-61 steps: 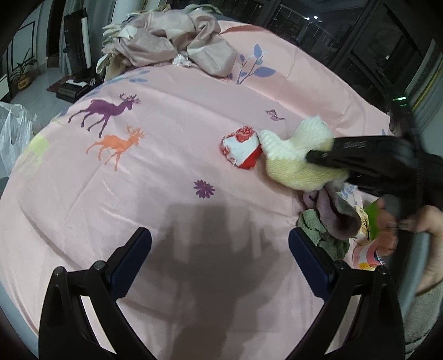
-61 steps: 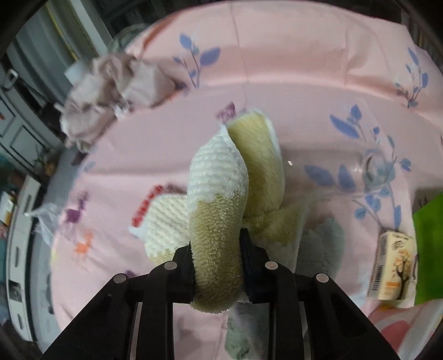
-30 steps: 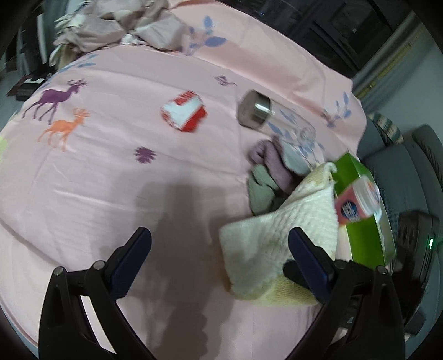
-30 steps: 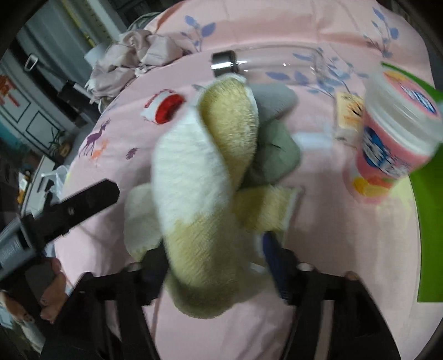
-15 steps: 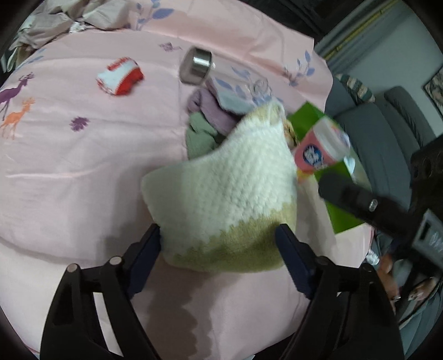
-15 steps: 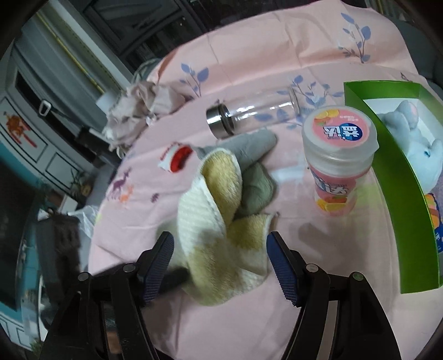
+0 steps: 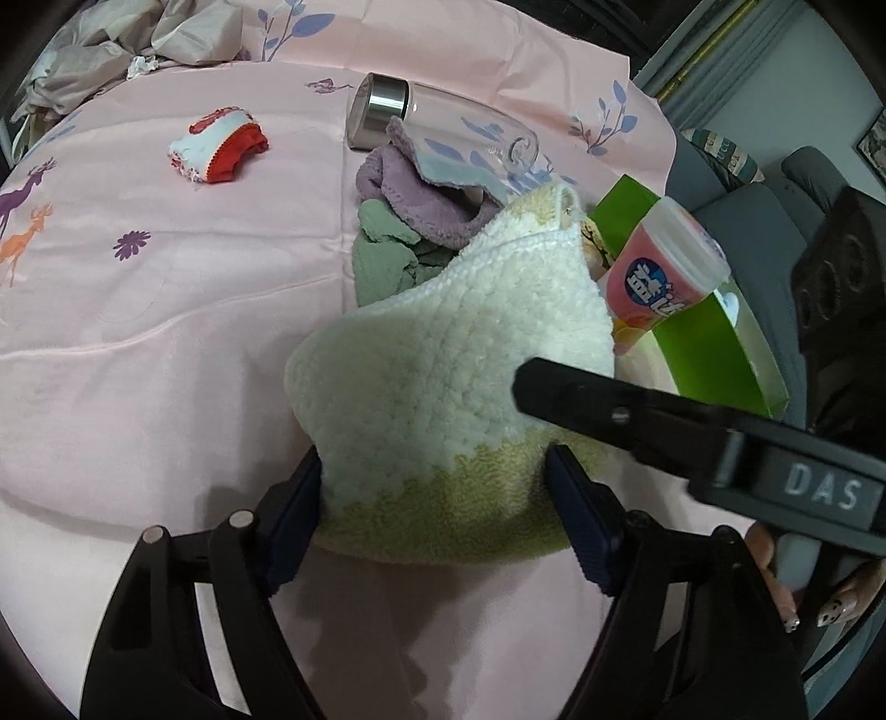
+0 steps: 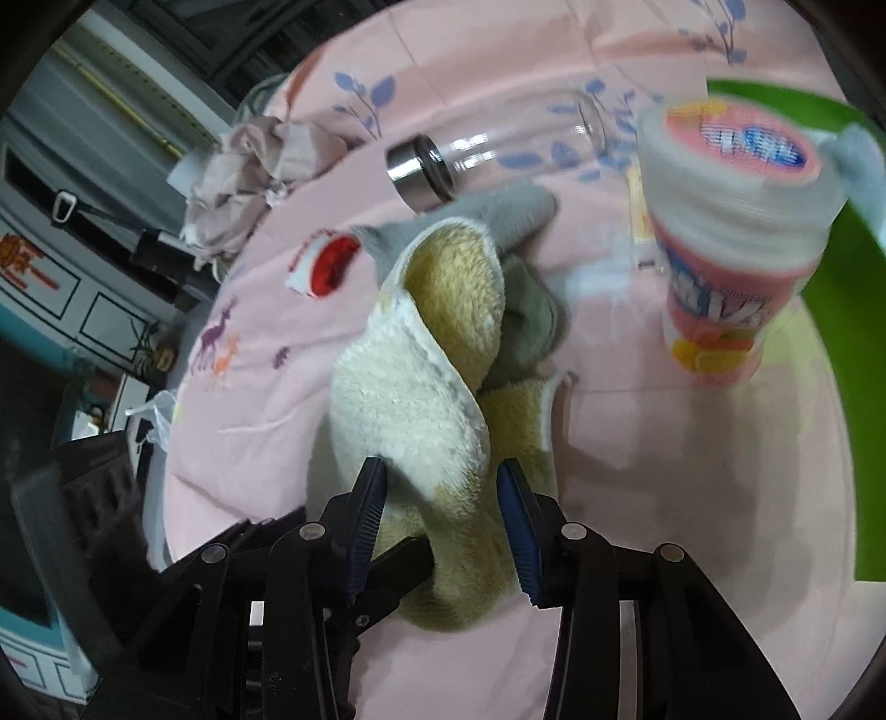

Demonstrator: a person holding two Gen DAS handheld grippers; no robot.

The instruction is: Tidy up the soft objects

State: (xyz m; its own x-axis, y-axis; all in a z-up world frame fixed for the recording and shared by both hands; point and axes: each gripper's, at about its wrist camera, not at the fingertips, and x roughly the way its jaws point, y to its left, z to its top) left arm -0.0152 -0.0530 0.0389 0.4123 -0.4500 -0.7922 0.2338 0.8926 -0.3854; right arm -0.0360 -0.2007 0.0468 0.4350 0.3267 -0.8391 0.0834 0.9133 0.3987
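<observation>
A cream and yellow towel (image 7: 443, 376) lies bunched on the pink sheet (image 7: 166, 332), leaning against a purple cloth (image 7: 421, 199) and a green cloth (image 7: 382, 260). My left gripper (image 7: 437, 509) has the towel's yellow hem between its pads; its jaws are closing and both pads touch the fabric. In the right wrist view a raised fold of the towel (image 8: 410, 399) fills my right gripper (image 8: 443, 515), whose jaws are closing with both pads against it. One of the right gripper's fingers (image 7: 609, 410) lies across the towel. A red and white cloth (image 7: 219, 144) sits apart at the far left.
A glass bottle (image 7: 443, 116) with a steel cap lies behind the cloths. A pink tub (image 7: 659, 277) stands by a green box (image 7: 714, 343) on the right, and a hand (image 7: 803, 581) shows below them. Crumpled beige fabric (image 7: 138, 39) is heaped at the far edge.
The right gripper, wide open above the dropped towel half a second ago, has come down over its fold and narrowed. The left jaws have closed slightly on the hem.
</observation>
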